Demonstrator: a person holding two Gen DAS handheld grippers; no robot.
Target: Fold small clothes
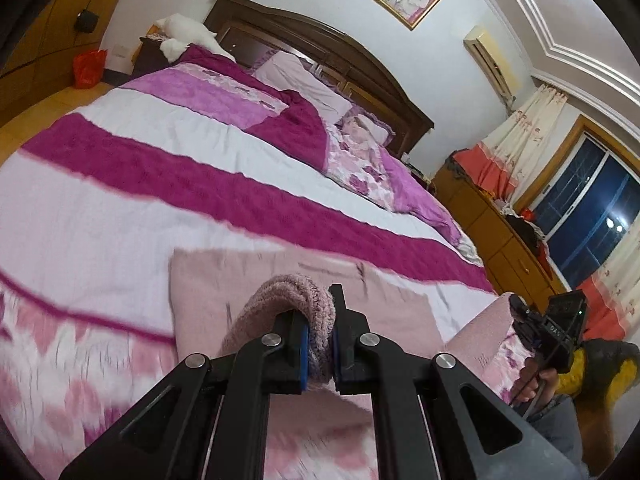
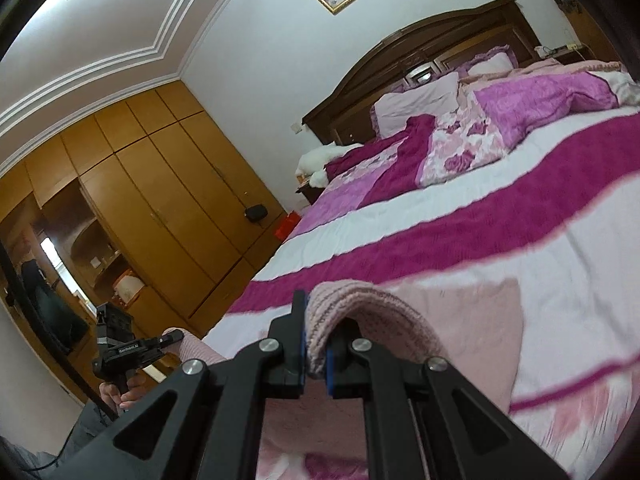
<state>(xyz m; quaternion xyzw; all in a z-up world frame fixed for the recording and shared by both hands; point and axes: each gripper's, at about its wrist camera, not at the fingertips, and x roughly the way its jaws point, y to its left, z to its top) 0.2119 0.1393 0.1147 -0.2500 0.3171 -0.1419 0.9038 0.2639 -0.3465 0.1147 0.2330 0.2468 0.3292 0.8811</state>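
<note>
Both tools: left tool (image 1: 320, 354) and right tool (image 2: 316, 354) black linkage arms, silver pivot screws, blue pads (image 1: 305, 354); person's yellow sleeve (image 1: 576, 372).

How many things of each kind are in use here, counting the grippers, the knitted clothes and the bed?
Grippers: 2, left gripper and right gripper, both jaws shut on the garment
Pink knitted garment: 1
Bed: 1
Total: 4

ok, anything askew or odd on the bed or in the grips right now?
Nothing wrong with the grips: left gripper and right gripper are each shut on an edge of the pink knit garment, which lies partly on the bed. Only the rumpled quilt by the headboard looks untidy.
</note>
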